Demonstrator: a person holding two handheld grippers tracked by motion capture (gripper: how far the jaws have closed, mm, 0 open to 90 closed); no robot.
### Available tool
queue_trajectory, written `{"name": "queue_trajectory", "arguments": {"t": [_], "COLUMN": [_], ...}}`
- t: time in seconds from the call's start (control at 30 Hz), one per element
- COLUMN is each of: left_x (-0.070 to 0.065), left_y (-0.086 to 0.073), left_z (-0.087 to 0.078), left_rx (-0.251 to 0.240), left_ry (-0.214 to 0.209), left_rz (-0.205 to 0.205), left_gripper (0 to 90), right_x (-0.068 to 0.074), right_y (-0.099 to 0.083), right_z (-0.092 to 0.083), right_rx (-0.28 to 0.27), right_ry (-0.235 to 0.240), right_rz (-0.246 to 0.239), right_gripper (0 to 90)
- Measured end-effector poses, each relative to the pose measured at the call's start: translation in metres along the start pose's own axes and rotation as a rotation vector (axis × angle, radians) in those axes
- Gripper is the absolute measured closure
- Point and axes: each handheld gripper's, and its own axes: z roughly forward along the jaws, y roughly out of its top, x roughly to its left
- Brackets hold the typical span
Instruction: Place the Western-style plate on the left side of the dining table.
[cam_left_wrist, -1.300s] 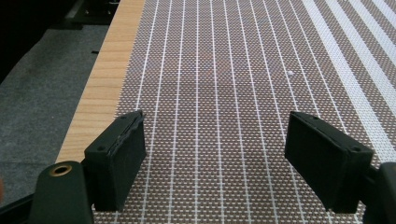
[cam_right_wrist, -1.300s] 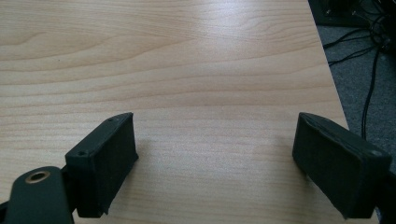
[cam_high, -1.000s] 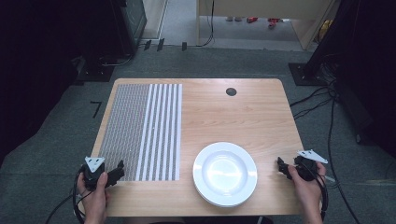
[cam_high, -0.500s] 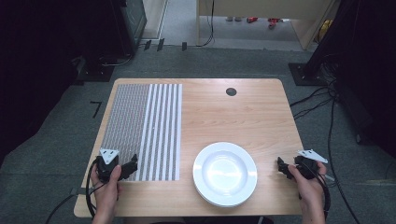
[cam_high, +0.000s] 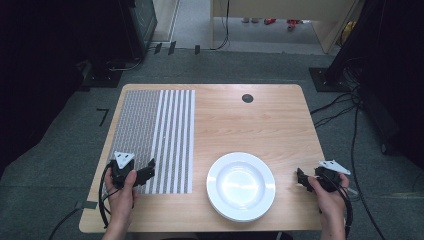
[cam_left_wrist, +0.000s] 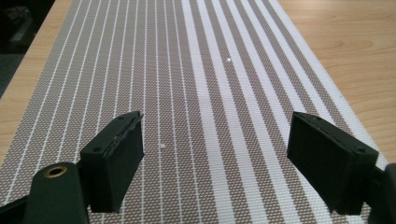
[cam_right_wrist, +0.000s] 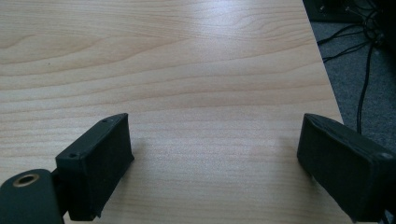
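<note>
The left gripper (cam_high: 145, 173) hovers low over the near end of the grey-brown woven placemat with white stripes (cam_high: 159, 137), which lies flat along the left part of the light wooden table (cam_high: 260, 125), its long side running away from the person. In the left gripper view the two black jaws stand wide apart with nothing between them, and the placemat (cam_left_wrist: 205, 93) spreads out under and ahead of them. The left jaw sits above the finely striped part, the right jaw above the broad white stripes near the mat's right edge (two small white specks lie on the weave between and beyond them). Whether the jaws touch the mat cannot be told.

The right gripper (cam_high: 302, 179) is held at the near right corner of the table, well apart from the placemat. In the right gripper view its jaws are also spread wide and hold nothing, with only bare wood (cam_right_wrist: 187, 70) between them and the table's right edge running past the right jaw, dark floor and cables beyond it.

Between the two grippers, at the near edge of the table, rests a round white shallow plate (cam_high: 241, 186). Nothing lies in it; its middle shines with reflected light. Its left rim is just beside the placemat's near right corner, and its right rim is near the right gripper but apart from it.
</note>
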Motion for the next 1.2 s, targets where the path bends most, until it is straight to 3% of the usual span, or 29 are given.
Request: {"name": "queue_trajectory", "arguments": {"t": [0.27, 0.67, 0.8, 0.93, 1.2], "left_x": [-0.011, -0.042, -0.056, -0.07, -0.087], "left_y": [0.004, 0.015, 0.013, 0.006, -0.003], "left_z": [0.002, 0.006, 0.008, 0.011, 0.013], "left_rx": [0.002, -0.015, -0.013, 0.003, 0.028], "left_ry": [-0.034, -0.092, -0.124, -0.152, -0.209], "left_rz": [0.0, 0.001, 0.021, 0.066, 0.087], "left_gripper": [19.0, 19.1, 19.1, 19.1, 19.1], "right_x": [0.0, 0.0, 0.001, 0.001, 0.001], "right_y": [0.0, 0.0, 0.0, 0.0, 0.0], "right_z": [0.0, 0.0, 0.0, 0.0, 0.0], "right_rx": [0.0, -0.001, 0.0, 0.0, 0.0], "right_ry": [0.0, -0.001, -0.003, -0.003, -0.004], "right_rz": [0.0, -0.001, 0.0, 0.001, 0.002], "right_gripper": [10.0, 10.0, 10.0, 10.0, 10.0]}}
